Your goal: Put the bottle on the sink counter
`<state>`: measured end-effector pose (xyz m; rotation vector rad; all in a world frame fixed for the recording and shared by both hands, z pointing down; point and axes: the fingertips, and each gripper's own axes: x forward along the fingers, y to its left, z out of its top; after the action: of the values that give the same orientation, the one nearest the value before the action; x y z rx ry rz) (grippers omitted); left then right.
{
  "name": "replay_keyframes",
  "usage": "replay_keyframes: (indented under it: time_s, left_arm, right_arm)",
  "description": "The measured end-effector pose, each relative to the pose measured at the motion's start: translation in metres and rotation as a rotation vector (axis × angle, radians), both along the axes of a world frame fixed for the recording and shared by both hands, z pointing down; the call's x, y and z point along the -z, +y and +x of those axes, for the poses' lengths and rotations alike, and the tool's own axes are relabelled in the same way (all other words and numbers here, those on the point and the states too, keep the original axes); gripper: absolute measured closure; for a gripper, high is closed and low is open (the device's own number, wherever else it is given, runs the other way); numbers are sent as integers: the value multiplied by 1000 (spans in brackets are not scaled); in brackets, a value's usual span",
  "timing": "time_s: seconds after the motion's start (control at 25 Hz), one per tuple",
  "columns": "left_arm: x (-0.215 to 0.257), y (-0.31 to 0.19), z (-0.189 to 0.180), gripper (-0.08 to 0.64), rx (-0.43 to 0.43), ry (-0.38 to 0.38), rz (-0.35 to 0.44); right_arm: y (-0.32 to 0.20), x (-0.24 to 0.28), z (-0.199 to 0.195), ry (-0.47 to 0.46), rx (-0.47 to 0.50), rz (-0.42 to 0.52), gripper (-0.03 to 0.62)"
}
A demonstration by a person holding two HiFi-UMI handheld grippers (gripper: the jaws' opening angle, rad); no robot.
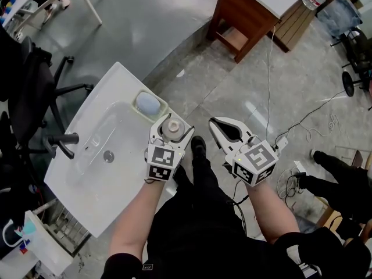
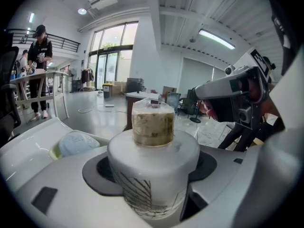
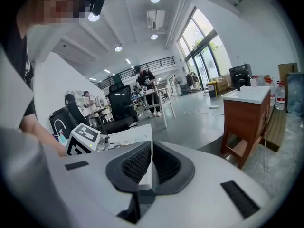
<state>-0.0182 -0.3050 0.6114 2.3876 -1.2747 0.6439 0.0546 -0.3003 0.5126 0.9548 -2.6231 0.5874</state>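
My left gripper (image 1: 172,126) is shut on a white bottle (image 1: 172,129) with a brownish cap, held upright at the near right corner of the white sink counter (image 1: 87,182). In the left gripper view the bottle (image 2: 153,167) fills the space between the jaws, its cap (image 2: 152,125) pointing up. Whether its base rests on the counter is hidden. My right gripper (image 1: 214,122) hangs to the right, over the floor, shut with nothing in it; in its own view the dark pads (image 3: 137,163) meet.
A soap dish with a pale blue soap (image 1: 148,103) sits just beyond the bottle. The basin (image 1: 107,147) and dark tap (image 1: 63,139) lie to the left. A wooden cabinet (image 1: 241,16) stands farther off, cables (image 1: 270,80) trail on the floor, and an office chair (image 1: 35,92) stands behind the counter.
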Motion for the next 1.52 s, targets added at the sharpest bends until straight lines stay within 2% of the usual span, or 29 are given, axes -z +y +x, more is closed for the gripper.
replay_keyframes:
  time_s: [0.92, 1.52]
  left_arm:
    - [-5, 0, 6, 211, -40, -30, 32]
    - [-12, 11, 0, 210, -66, -63, -5]
  right_arm:
    - [0, -3, 1, 1, 4, -9, 577]
    - [9, -1, -6, -1, 15, -11, 577]
